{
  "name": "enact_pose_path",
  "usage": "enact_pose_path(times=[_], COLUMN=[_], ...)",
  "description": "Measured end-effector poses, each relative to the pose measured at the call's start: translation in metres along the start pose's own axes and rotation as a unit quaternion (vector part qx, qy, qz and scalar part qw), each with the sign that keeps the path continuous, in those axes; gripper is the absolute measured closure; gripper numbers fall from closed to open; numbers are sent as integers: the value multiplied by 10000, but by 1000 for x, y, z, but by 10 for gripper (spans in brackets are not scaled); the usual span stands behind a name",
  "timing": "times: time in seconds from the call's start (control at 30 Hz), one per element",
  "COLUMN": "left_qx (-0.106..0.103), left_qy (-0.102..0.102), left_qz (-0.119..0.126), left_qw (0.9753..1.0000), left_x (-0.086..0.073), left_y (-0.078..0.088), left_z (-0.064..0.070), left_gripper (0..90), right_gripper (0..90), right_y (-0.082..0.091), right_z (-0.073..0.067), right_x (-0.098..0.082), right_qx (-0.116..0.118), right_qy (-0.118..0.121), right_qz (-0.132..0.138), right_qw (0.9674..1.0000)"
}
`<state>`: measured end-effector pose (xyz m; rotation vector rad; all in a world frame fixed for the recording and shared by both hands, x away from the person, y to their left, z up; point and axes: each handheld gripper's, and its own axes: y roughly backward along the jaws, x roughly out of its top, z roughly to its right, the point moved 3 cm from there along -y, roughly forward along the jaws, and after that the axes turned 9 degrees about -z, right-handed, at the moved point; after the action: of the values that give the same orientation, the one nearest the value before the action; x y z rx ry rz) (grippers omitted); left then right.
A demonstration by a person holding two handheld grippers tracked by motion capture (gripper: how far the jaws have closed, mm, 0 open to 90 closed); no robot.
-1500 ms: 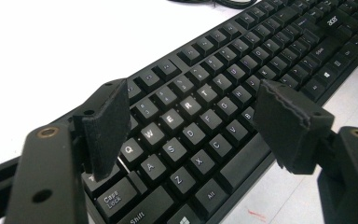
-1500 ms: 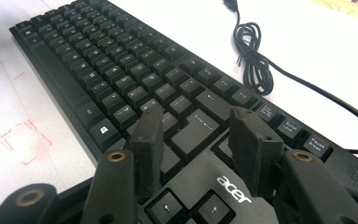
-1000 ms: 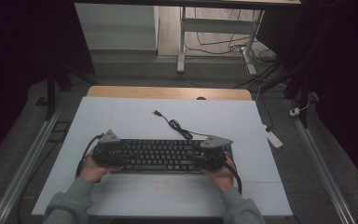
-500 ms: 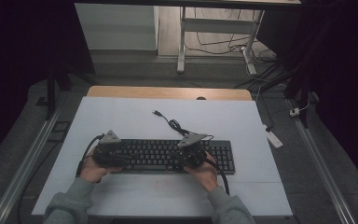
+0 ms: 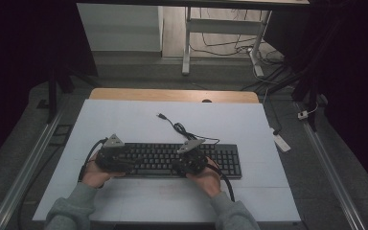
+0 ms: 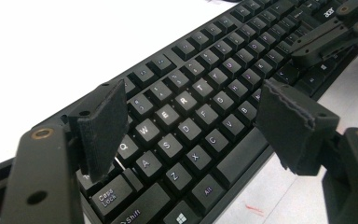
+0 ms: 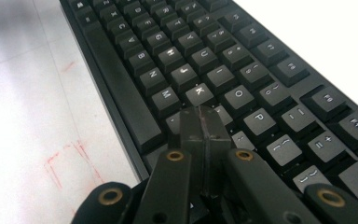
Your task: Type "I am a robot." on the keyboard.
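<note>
A black keyboard point(image 5: 223, 160) lies across the white mat, and its cable point(image 5: 179, 128) curls away toward the far side. My left gripper point(image 5: 120, 160) hovers over the keyboard's left end. In the left gripper view it point(image 6: 191, 121) is open, with its jaws spread above the letter keys point(image 6: 200, 88). My right gripper point(image 5: 186, 160) sits over the middle of the keyboard. In the right gripper view it point(image 7: 203, 123) is shut, its tips just above the keys near K point(image 7: 200, 93), with nothing between them. The right gripper point(image 6: 335, 28) also appears far off in the left gripper view.
The white mat point(image 5: 124, 120) covers a wooden table point(image 5: 172, 95). The cable's USB plug point(image 5: 161, 116) lies loose on the mat. Faint red marks point(image 7: 65, 158) show in front of the keyboard. A white power strip point(image 5: 281, 142) lies on the floor to the right.
My right gripper has slid left along the keyboard, from its right end to its middle. The left gripper has stayed at the left end.
</note>
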<state>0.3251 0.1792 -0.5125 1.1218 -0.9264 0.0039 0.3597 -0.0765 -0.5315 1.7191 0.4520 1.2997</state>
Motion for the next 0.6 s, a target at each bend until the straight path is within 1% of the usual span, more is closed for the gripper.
enact_pose_path(times=[0.13, 0.23, 0.27, 0.37, 0.4, 0.43, 0.47, 0.6], left_qx=[3, 10, 11, 10, 10, 10, 10, 14], left_qy=[-15, -14, -8, -18, -18, -16, -12, -18], left_qz=[3, -9, -10, 4, 12, 17, 19, 13], left_qw=[10000, 10000, 10000, 10000, 10000, 10000, 10000, 10000], left_x=[0, 0, 0, 0, 0, 0, 0, 0], left_y=[0, 0, 0, 1, 1, 1, 1, 1], left_z=[-1, -1, 0, -1, -1, -1, -1, -1], left_gripper=[254, 254, 253, 253, 252, 253, 253, 252], right_gripper=[896, 896, 896, 896, 894, 881, 845, 719], right_y=[-1, -2, -2, -1, 0, 2, 5, 16], right_z=[0, 0, 0, 0, 0, 0, 0, 3], right_x=[0, -1, -1, -1, -1, 0, 0, -1], right_qx=[5, -17, 31, 11, 18, 23, 4, -148], right_qy=[4, -11, -44, -7, -19, -31, -30, -98], right_qz=[26, -28, -5, 32, 114, 188, 289, 554], right_qw=[10000, 10000, 10000, 10000, 9999, 9998, 9996, 9983])
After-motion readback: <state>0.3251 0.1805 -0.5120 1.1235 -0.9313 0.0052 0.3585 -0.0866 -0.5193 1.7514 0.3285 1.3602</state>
